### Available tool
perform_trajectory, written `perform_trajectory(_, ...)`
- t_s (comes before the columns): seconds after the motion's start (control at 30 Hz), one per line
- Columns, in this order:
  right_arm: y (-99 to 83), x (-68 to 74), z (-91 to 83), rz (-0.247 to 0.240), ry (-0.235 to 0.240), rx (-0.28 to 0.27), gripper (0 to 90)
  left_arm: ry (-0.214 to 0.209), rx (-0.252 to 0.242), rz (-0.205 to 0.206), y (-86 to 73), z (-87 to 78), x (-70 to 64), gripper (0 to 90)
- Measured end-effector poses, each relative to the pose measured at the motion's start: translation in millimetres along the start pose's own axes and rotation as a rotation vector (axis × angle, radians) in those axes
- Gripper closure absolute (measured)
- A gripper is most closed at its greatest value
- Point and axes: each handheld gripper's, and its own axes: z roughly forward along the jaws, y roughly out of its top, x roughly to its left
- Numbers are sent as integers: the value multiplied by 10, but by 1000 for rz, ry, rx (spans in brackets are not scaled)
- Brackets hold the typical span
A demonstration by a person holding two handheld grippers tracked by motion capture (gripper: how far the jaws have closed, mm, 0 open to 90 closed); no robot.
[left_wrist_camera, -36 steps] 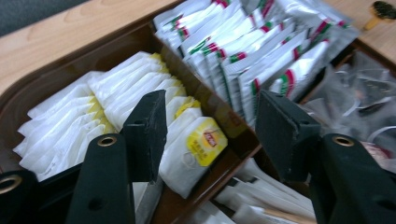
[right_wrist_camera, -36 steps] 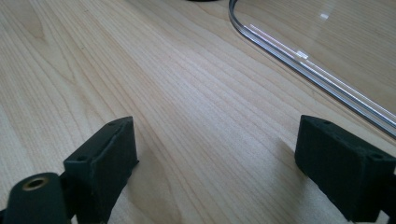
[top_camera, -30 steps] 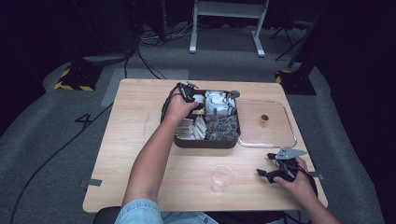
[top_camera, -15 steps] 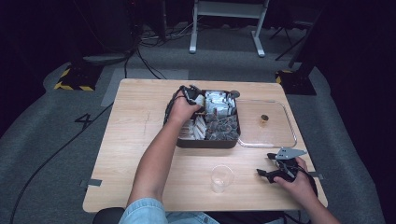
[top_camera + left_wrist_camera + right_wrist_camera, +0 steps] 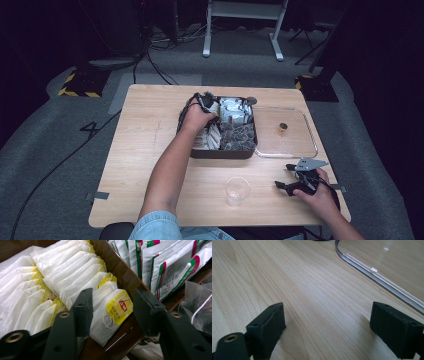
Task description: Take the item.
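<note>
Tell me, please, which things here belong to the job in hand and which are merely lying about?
In the job:
- left claw, open around a white tea bag with a yellow tag
- dark compartmented box

Lying about:
- clear plastic cup
- transparent lid
- silver sachets
- right claw, open over the table

High view: we see a bright table [image 5: 150, 150] in a dim room; the floor fades to near black toward the edges and far corners. Light falls from above; shadows under the forearm and the clear cup [image 5: 237, 190] are short and soft. The picture is soft and slightly grainy throughout.

Left gripper view: we note strong, even light on the white tea bags [image 5: 75, 277], nearly washed out at upper left. The nearest yellow tag [image 5: 120, 307] is sharp; the black jaws in front are blurred. Glossy sachets [image 5: 160, 267] carry mild sheen.

Right gripper view: we record bright wood grain, crisp at mid-distance; the jaws are soft. A white glare streak runs along the clear lid [image 5: 372, 270] rim. Faint shadows lie beside each jaw.
</note>
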Motion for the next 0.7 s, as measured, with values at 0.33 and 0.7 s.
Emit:
perform_trajectory(0.33, 1, -3, 1, -2, 2, 0, 130, 23, 61, 57, 22, 27, -52, 761)
perform_trajectory(0.7, 1, -3, 1, -3, 3, 0, 130, 30, 64, 87, 34, -61, -29, 899)
